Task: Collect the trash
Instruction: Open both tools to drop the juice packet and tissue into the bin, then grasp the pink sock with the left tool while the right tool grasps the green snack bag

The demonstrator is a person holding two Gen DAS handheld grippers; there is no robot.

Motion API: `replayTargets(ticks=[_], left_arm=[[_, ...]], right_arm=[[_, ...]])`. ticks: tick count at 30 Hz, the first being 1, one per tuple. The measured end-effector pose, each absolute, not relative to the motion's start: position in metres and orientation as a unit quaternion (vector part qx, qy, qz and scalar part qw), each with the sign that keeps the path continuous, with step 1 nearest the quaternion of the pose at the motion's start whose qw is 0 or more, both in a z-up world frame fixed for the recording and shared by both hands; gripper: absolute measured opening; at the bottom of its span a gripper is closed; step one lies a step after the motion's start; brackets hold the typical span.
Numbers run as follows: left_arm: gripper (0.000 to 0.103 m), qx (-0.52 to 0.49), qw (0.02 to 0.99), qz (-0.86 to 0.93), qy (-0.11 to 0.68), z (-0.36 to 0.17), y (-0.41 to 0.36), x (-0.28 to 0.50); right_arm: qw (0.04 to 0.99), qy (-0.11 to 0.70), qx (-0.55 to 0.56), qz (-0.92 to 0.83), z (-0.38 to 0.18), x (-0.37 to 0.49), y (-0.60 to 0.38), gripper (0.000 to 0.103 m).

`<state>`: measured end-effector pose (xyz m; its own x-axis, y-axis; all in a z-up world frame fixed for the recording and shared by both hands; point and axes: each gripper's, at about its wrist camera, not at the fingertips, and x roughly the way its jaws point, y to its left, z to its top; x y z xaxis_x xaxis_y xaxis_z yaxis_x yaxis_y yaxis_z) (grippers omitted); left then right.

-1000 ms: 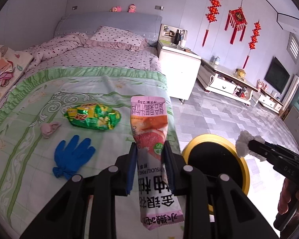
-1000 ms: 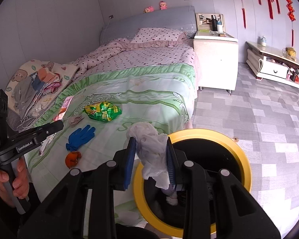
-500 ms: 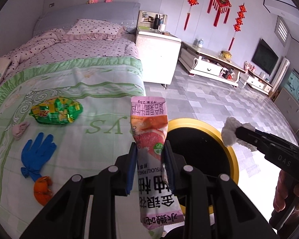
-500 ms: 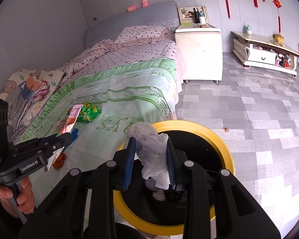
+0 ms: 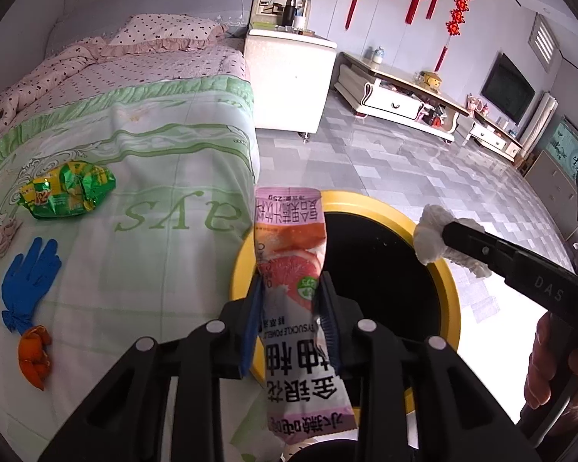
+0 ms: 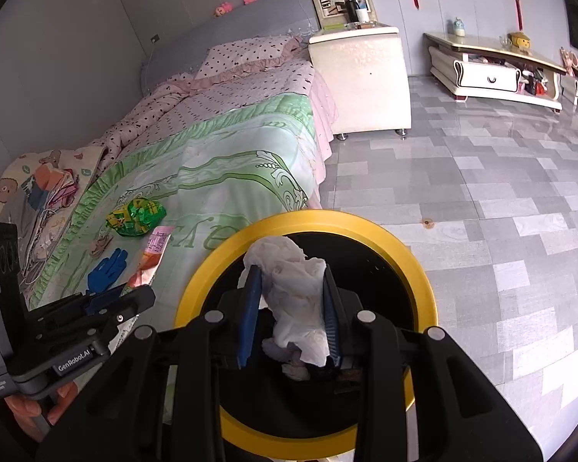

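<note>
Bed (image 5: 154, 146), green-patterned quilt, filled the nine-to-twelve o'clock sector of the left wrist view. White nightstand (image 5: 289, 81) stood at twelve o'clock, just beside the bed. Bin (image 5: 452, 308), black interior with yellow rim, stood on the grey floor against the bed's edge, at centre of both views.

Left gripper (image 5: 291, 312): jaws were easing apart, a pink snack packet (image 5: 289, 254) between them and its sides touching the pads; the packet's upper end reached over the bin's nine o'clock rim. Right gripper (image 6: 289, 308): clamped on a crumpled white tissue (image 6: 293, 292), held over the bin's mouth; in the left wrist view the same tissue showed at three o'clock, above the rim.

Remaining on the quilt, nine o'clock sector, well apart from the bin: green wrapper (image 5: 67, 190); blue glove (image 5: 29, 277); orange scrap (image 5: 34, 354), touching the glove's cuff; small pinkish scrap (image 5: 4, 236), just beside the wrapper.
</note>
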<state>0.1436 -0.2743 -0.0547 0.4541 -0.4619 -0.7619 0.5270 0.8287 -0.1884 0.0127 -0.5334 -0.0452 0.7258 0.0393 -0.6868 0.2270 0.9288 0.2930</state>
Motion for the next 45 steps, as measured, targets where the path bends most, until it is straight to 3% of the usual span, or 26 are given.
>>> replayTargets(ticks=[9,14,19,22,45], left_arm=[[0.033,0.048,0.849,-0.293,0.438,-0.061,-0.286,0.140],[0.047,0.036,0.849,-0.288,0.441,-0.062,-0.280,0.144],[0.063,0.028,0.853,-0.282,0.438,-0.059,-0.270,0.145],[0.067,0.026,0.858,-0.277,0.432,-0.055,-0.262,0.147],[0.074,-0.008,0.897,-0.159,0.411,-0.038,-0.117,0.198]], right_arm=[[0.910,0.366,0.185,-0.065,-0.047,0.011,-0.533,0.036],[0.908,0.361,0.196,-0.079,-0.045,0.009,-0.540,0.045],[0.909,0.356,0.200,-0.081,-0.040,0.007,-0.540,0.046],[0.910,0.357,0.198,-0.074,-0.038,0.008,-0.535,0.048],[0.924,0.360,0.128,0.012,-0.010,0.067,-0.429,0.064]])
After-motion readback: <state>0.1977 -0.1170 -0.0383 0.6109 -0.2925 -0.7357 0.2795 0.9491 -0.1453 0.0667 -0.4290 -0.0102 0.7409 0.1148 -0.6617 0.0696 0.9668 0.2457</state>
